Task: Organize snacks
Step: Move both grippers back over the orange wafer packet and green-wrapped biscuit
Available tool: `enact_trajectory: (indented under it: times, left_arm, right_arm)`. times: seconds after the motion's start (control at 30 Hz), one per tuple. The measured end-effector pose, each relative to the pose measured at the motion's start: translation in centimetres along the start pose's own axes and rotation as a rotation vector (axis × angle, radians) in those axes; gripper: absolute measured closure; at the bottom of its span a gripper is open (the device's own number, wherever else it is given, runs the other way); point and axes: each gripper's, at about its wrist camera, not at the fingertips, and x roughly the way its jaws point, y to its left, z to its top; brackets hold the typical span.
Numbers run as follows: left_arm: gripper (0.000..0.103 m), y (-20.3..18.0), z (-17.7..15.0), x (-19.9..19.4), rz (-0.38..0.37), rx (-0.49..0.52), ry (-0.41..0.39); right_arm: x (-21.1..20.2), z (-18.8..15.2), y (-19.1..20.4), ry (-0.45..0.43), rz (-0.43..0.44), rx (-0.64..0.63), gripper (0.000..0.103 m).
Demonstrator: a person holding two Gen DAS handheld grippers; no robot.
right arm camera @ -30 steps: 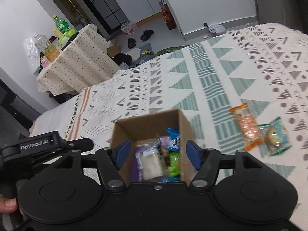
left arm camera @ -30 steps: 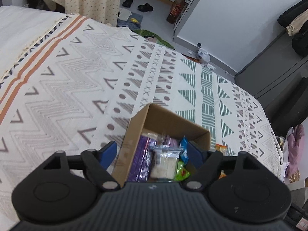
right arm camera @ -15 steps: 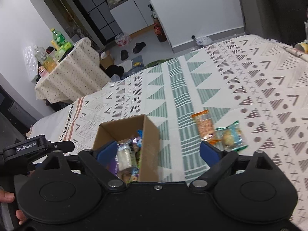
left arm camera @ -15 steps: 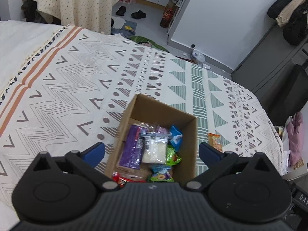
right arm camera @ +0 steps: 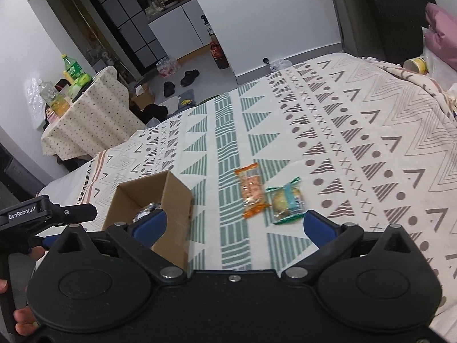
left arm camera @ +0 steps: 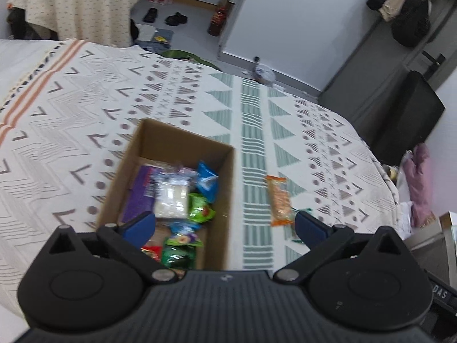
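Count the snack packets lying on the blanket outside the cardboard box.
2: an orange packet right of the cardboard box, and a green-edged bun packet beside it on the right. None other visible outside.

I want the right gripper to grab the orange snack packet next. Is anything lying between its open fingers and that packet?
Nothing visible does. The right gripper is open, and only bare bedspread lies between it and the orange packet. The green-edged packet lies just right of it, the cardboard box off to the left.
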Motion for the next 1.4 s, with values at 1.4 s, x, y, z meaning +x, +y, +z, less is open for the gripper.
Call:
enact_trajectory:
  times: [1.4]
  left_arm:
    - [0.039,-9.4,-0.8,18.5,0.005,0.101,0.172]
  right_arm:
    - [14.4,-1.4,-7.9,0.185,-0.040,-0.027,0.030]
